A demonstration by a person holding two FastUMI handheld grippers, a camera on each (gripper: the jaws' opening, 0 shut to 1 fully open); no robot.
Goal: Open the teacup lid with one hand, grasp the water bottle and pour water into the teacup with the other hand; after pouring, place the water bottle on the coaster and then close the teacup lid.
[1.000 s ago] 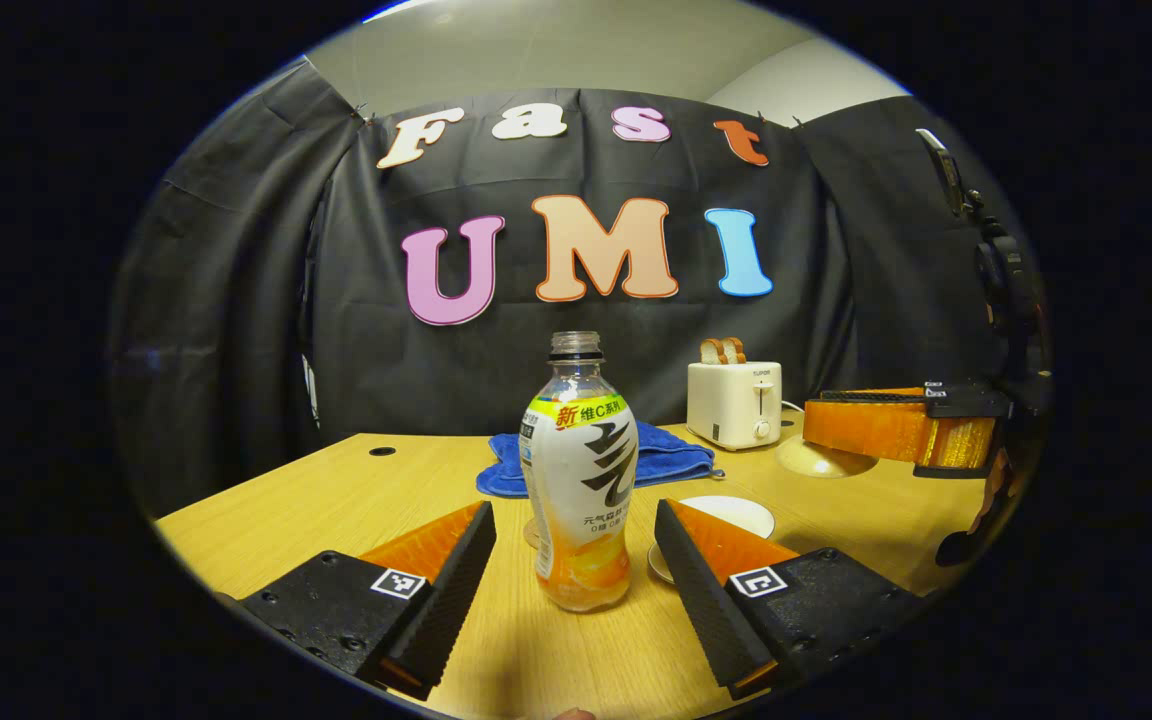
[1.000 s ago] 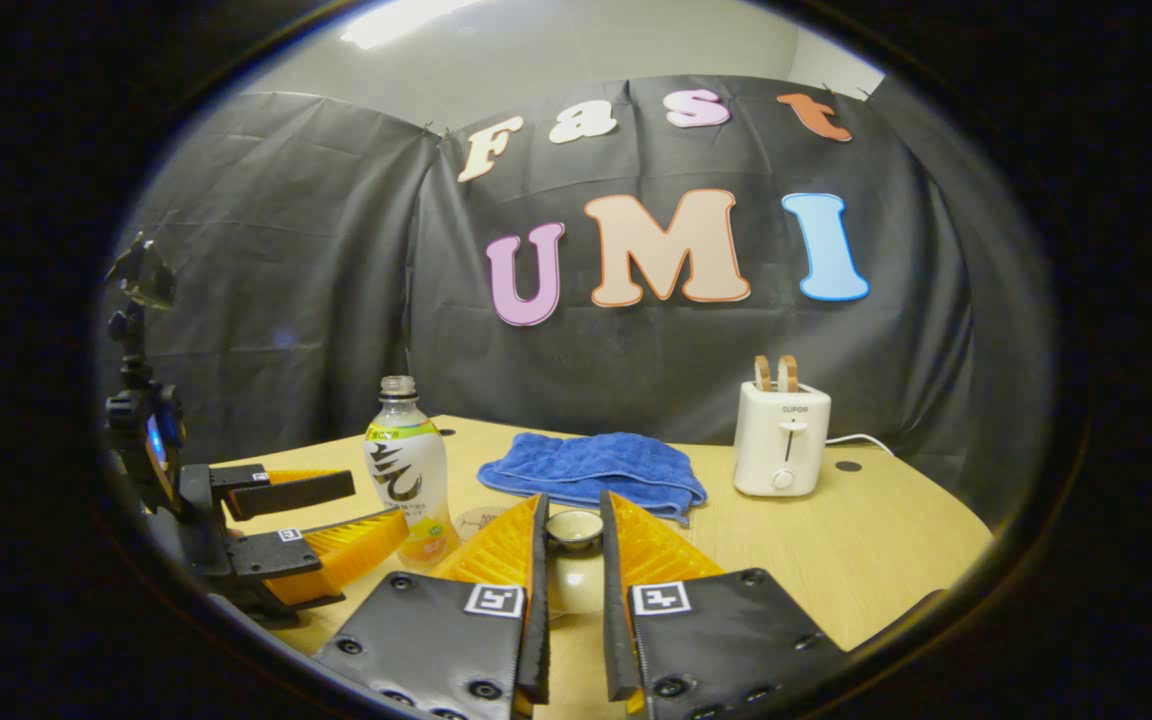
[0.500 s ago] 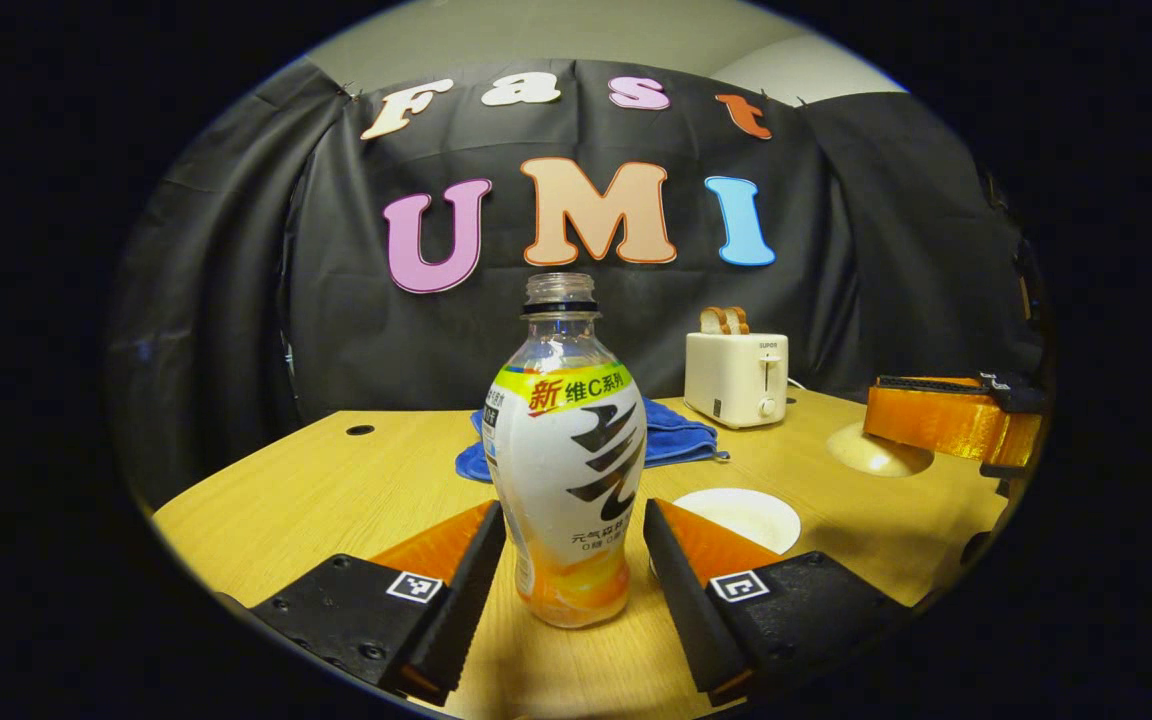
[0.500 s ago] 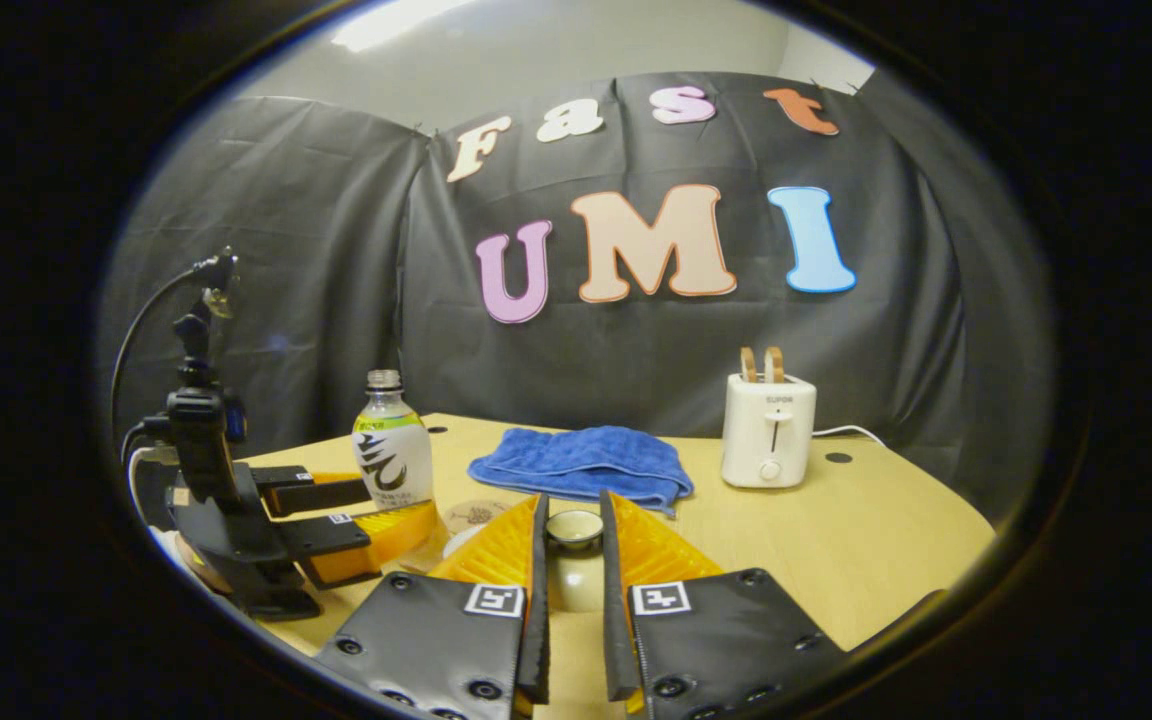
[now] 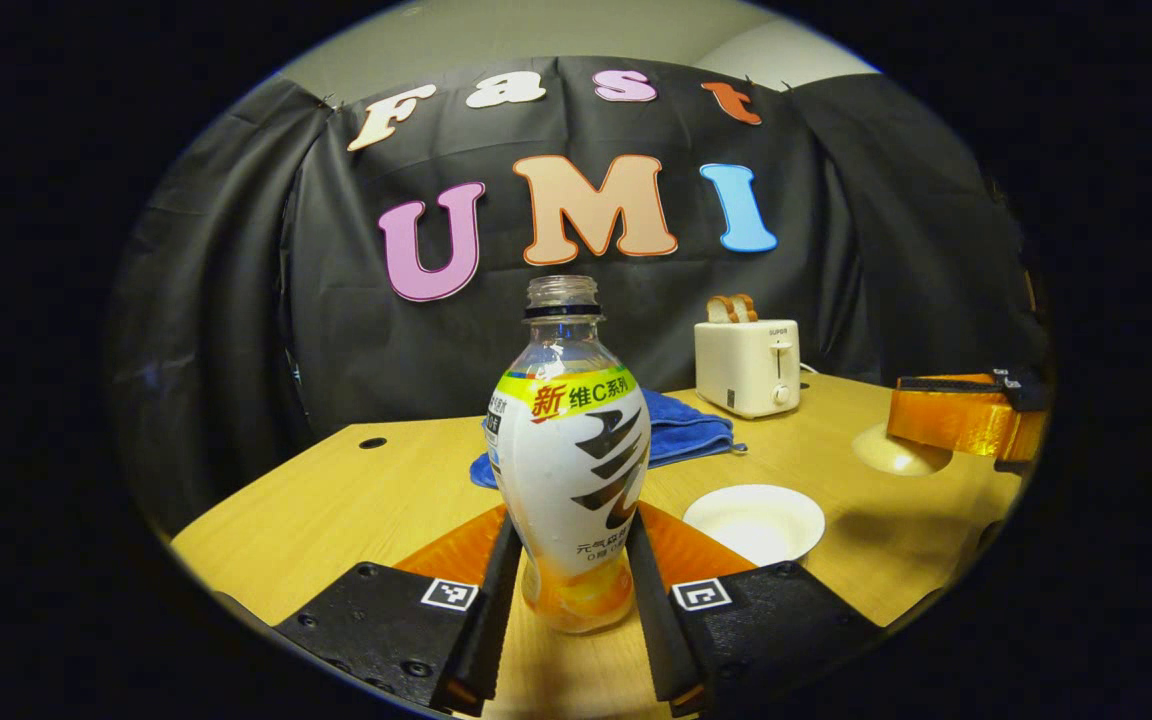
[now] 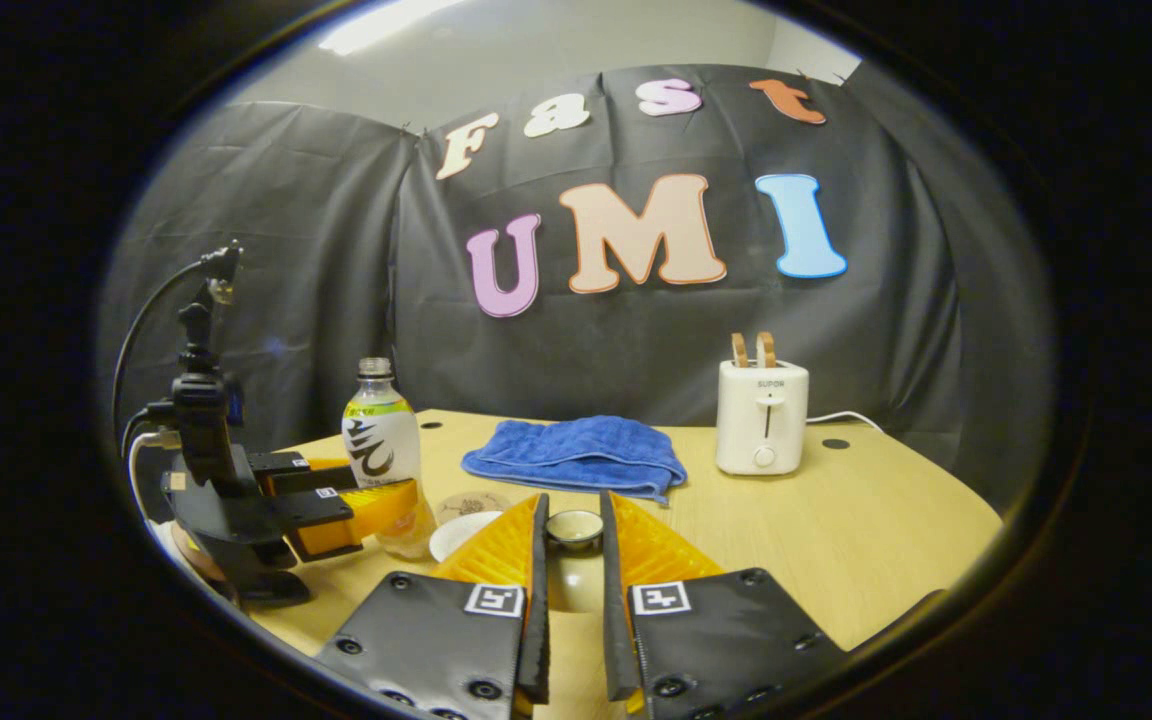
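Since the earlier frames our left tongs (image 5: 564,610) have drawn in around the water bottle (image 5: 568,455): the wide gap on both sides of it is gone, and both fingers now press against its lower body. The bottle stands upright and uncapped on the desk (image 5: 336,510), directly between these tongs. Just to their right and a little ahead sits the open teacup (image 5: 754,520), a pale round bowl. Farther ahead, behind the bottle, lies a blue towel (image 5: 691,435), and beyond it to the right stands a white toaster (image 5: 748,367) holding two slices. At the far right of the left gripper view we see the right tongs held above the desk, with the pale lid under them.

In the right gripper view our right tongs (image 6: 572,560) are clamped on the teacup lid (image 6: 575,527); both fingers sit tight against its small round knob, and they have hardly shifted from before. Off to their left we see the left tongs (image 6: 361,505) gripping the water bottle (image 6: 381,455), with the teacup's rim (image 6: 456,535) just left of our right fingers and the coaster (image 6: 474,503) just beyond it. The towel (image 6: 576,455) lies straight ahead of these tongs, the toaster (image 6: 762,415) ahead and to the right.
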